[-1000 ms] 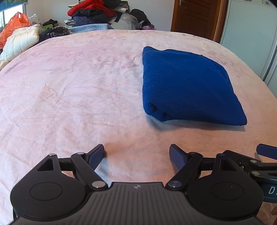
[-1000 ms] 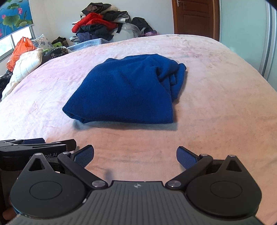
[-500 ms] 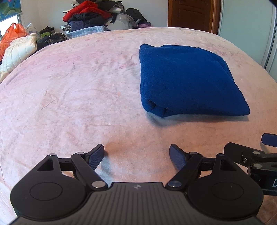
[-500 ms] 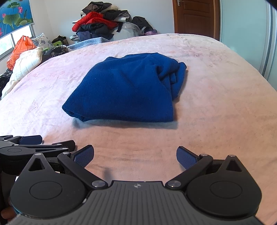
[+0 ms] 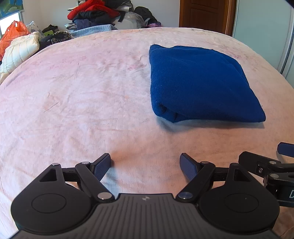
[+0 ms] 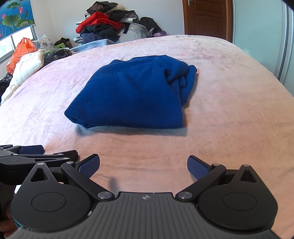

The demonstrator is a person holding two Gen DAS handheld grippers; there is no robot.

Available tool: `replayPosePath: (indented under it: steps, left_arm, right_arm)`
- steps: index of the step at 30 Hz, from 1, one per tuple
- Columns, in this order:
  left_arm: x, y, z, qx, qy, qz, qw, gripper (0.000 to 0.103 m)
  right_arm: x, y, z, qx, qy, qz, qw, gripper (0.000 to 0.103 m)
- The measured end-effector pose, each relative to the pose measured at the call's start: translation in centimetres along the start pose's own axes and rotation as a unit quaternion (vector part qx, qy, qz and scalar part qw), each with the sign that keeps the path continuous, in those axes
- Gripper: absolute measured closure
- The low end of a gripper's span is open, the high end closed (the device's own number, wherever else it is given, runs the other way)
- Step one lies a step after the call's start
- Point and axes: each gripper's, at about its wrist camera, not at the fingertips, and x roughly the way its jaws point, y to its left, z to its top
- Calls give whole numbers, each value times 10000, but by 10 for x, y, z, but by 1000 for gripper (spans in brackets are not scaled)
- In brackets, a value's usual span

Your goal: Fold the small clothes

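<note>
Both grippers stand back from the blue knitted garment (image 5: 200,82), and neither has shifted over the past second; the garment's outline is likewise unchanged. The judgement is that active handling has paused, most likely because this piece is finished or nearly so.

Taking the garment as landmark and working left to right: well to its left and beyond it, at the far edge of the pink fleece bedcover (image 5: 82,92), lie an orange plastic bag (image 5: 15,33) and a white quilted pillow (image 5: 20,49), then a heap of red and dark clothes (image 5: 95,13). Nearer than the garment, on its left, the left gripper (image 5: 145,165) hangs over bare bedcover, jaws spread wide, nothing between them. Beside it, the right gripper (image 6: 143,166) sits squarely in front of the garment, jaws equally wide and empty.

The garment rests flat on the bedcover, apart from both grippers. It forms a thick rectangular bundle with a rolled near edge. Its right side is bunched, with loose layers showing; that side may want tidying.
</note>
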Motion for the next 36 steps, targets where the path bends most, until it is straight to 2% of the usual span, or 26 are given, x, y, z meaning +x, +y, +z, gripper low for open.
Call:
replayPosePath:
  steps: [23, 36]
  left_arm:
    - [1, 1, -1, -2, -10, 22, 10000, 20]
    - [-4, 7, 3, 44, -172, -32, 9998, 20]
  right_arm:
    - [0, 1, -1, -20, -2, 11, 10000, 1]
    - [0, -1, -3, 50, -6, 60, 10000, 1]
